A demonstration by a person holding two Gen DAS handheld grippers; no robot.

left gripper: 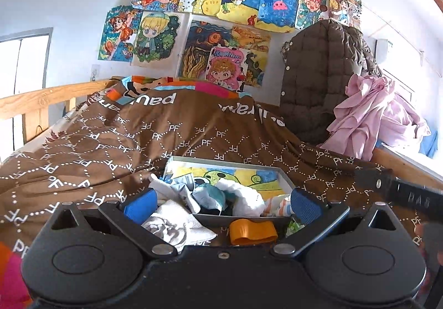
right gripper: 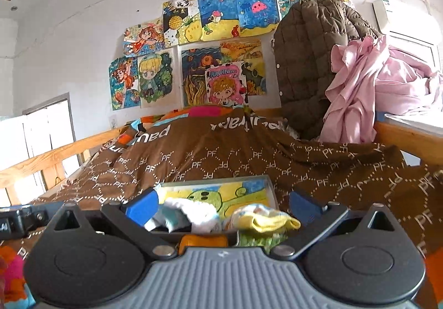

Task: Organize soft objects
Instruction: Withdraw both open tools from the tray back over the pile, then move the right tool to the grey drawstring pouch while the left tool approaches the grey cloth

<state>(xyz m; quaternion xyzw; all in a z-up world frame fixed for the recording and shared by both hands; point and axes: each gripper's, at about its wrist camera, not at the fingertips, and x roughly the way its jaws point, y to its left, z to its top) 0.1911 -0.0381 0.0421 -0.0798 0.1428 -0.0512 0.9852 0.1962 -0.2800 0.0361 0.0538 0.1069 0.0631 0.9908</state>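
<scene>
Ahead of the jaws a brown PF-print duvet [left gripper: 193, 137] is spread over a wooden bed rail [left gripper: 41, 100], with drawings [left gripper: 210, 21] taped on the wall beyond and a brown quilted coat [left gripper: 318, 73] beside pink fabric [left gripper: 368, 115] up right.

Brown bedspread [left gripper: 193, 140] with white dotted lattice, PF letters. Grey shallow tray [left gripper: 285, 179], liner yellow, blue, green drawing. White and pale-blue soft cloths [left gripper: 238, 195]; yellow cloth [right gripper: 274, 221]. Pink sheet [right gripper: 360, 93], brown quilted coat [right gripper: 307, 59].

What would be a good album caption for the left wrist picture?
Open left gripper facing a shallow tray of small socks and cloths on a brown bedspread, drawings on the wall.
</scene>
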